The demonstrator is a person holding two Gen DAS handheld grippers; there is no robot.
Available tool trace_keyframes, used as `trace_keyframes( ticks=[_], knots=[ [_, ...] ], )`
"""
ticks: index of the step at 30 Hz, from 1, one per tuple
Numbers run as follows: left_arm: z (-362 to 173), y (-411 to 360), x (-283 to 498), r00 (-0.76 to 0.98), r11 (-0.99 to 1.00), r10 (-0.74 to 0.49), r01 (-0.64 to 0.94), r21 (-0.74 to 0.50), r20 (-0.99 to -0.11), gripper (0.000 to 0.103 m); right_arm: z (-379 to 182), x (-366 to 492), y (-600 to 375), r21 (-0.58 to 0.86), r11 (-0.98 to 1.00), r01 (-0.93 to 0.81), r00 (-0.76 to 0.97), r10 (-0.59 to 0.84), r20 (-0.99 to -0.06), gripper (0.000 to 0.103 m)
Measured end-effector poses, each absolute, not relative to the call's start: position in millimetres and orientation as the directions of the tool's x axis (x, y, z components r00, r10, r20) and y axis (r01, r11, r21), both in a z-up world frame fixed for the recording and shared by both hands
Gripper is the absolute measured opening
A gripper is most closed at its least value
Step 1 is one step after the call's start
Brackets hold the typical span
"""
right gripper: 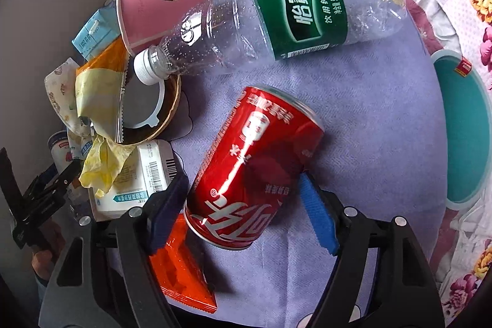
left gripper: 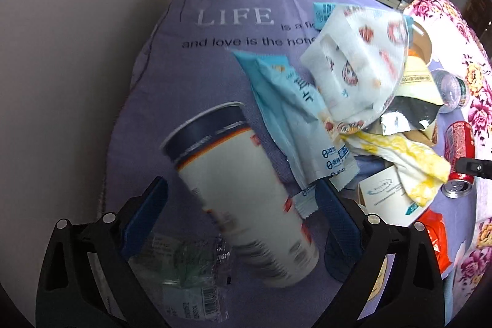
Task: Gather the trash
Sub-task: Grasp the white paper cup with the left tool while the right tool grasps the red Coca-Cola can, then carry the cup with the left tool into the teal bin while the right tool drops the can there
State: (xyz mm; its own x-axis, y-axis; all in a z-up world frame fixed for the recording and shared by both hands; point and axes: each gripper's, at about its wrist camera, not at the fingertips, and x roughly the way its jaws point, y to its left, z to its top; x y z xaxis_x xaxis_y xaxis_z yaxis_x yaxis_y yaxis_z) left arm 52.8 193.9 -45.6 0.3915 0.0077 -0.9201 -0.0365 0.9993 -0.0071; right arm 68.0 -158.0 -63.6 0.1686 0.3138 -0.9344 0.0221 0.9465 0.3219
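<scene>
On the purple cloth (left gripper: 215, 76) a white paper cup with a dark blue rim (left gripper: 246, 192) lies tilted between the fingers of my left gripper (left gripper: 241, 183). Those jaws are open, with a gap on both sides of the cup. The red soda can (right gripper: 255, 168) lies on its side in the right wrist view. My right gripper (right gripper: 243, 175) is shut on it, one blue pad against each flank. In the left wrist view the same can (left gripper: 458, 143) lies far right.
A clear bottle with a green label (right gripper: 295, 17), a pink cup (right gripper: 153, 14), a blue carton (right gripper: 92, 36), a brown bowl (right gripper: 172, 109), yellow tissue (right gripper: 101, 162) and an orange wrapper (right gripper: 181, 266) crowd the can. A light blue wrapper (left gripper: 292, 119) and a printed white bag (left gripper: 356, 60) lie beyond the cup.
</scene>
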Motion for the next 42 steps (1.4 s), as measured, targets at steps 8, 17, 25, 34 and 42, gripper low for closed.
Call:
trace_keyframes(
  ticks=[8,17,25,34,42],
  knots=[
    [-52.1,189.2,59.6,0.394,0.998,0.051,-0.056,0.032,-0.917,0.054,-66.4,70.3,-153.8,0.292,0.956,-0.031,0.196,0.292,-0.936,0.068],
    [-20.7,186.3,35.6,0.461,0.999,0.035,-0.032,0.023,-0.887,0.052,-65.5,64.4,-156.1,0.269,0.961,-0.068,0.199,0.277,-0.940,0.068],
    [14.4,155.7,13.0,0.503,0.999,-0.031,0.028,-0.019,-0.864,0.052,-60.0,59.7,-164.1,0.298,0.950,-0.088,0.222,0.311,-0.924,0.068],
    [28.9,64.4,23.7,0.515,0.977,-0.147,0.211,-0.041,-0.844,0.052,-31.2,40.0,-204.9,0.305,0.950,-0.074,0.295,0.313,-0.903,0.068],
    [23.1,-57.2,42.7,0.490,0.909,-0.238,0.417,-0.014,-0.839,0.052,-12.9,33.4,-289.3,0.277,0.960,0.033,0.373,0.246,-0.895,0.068]
  ],
)
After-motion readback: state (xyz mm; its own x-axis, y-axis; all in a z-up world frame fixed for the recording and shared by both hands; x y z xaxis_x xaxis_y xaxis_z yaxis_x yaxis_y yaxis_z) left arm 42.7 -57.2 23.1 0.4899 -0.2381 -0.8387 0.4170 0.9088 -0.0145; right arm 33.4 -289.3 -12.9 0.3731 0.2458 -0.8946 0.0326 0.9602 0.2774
